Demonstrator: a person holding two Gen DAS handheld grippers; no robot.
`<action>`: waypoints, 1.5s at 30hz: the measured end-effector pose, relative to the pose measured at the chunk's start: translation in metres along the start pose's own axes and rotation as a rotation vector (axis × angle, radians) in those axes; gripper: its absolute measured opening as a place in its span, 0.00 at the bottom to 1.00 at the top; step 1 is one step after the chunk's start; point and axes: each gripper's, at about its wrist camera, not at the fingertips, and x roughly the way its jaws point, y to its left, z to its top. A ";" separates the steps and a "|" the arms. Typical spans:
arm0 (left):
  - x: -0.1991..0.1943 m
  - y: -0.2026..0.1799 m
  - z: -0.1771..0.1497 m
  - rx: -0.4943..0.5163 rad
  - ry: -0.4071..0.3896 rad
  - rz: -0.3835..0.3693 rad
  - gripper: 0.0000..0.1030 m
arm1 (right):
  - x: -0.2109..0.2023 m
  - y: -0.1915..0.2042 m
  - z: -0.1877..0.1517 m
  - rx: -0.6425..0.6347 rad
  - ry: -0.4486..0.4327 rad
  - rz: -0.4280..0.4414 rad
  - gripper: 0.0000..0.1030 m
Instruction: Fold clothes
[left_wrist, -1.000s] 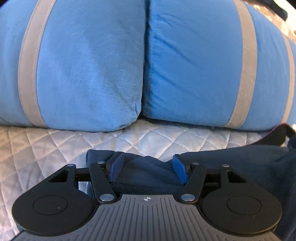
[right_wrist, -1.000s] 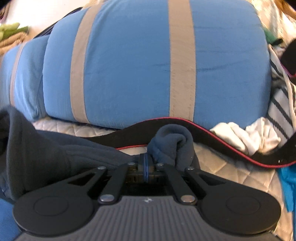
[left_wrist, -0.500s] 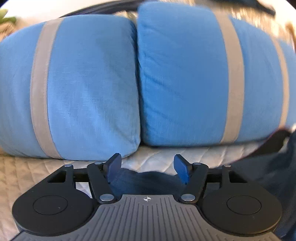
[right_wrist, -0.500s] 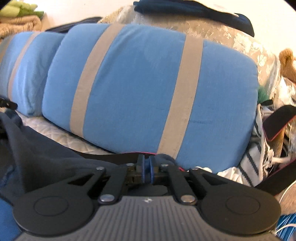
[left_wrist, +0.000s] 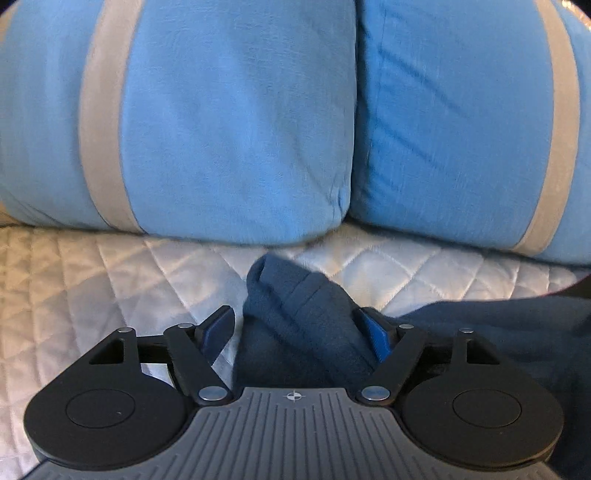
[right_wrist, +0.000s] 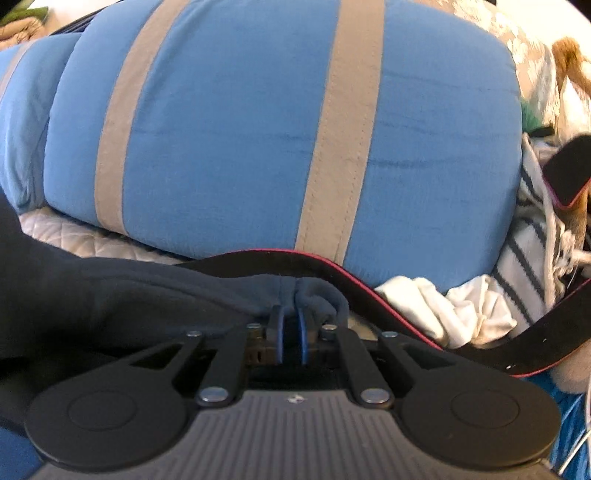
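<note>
Left gripper (left_wrist: 297, 330): spread wide, blue pads apart, with a rumpled corner of the navy fleece (left_wrist: 295, 325) bunched up between them. Right pad touching the cloth, left pad (left_wrist: 218, 329) clear of it with a gap. So not pinching anything, just sitting around the fold. Fleece lying on the white quilt (left_wrist: 110, 280), trailing off to the right edge of the left wrist view. Behind that, two blue pillows (left_wrist: 229, 122) with grey stripes, pressed side by side, resting on the quilt.

Right gripper (right_wrist: 291, 338): nearly pressed together, clamping a scrunched edge of the same fleece (right_wrist: 147, 291). Small lump of cloth poking up just past the pads, curling over to the right. Rest of the fleece spreading left and down, filling the lower-left of the right wrist view, lifted off the quilt there by the look of it. Just beyond the pinch, a black strap (right_wrist: 369, 280) with red piping running across, passing over the base of the big blue pillow and dipping down to the right. Right of that, a crumpled white cloth (right_wrist: 436, 306) and a white one with dark stripes (right_wrist: 532, 258) piled against the pillow's side. Something tan and furry at top right, too blurry to call.
</note>
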 end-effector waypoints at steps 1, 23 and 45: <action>-0.010 -0.003 0.002 0.002 -0.032 0.007 0.70 | -0.004 0.000 0.002 0.009 -0.008 0.006 0.26; -0.075 -0.096 -0.065 0.437 -0.038 -0.345 0.13 | -0.025 0.089 -0.016 -0.076 0.177 0.351 0.18; -0.077 -0.095 -0.071 0.456 -0.053 -0.313 0.08 | -0.016 0.091 -0.030 -0.094 0.214 0.317 0.14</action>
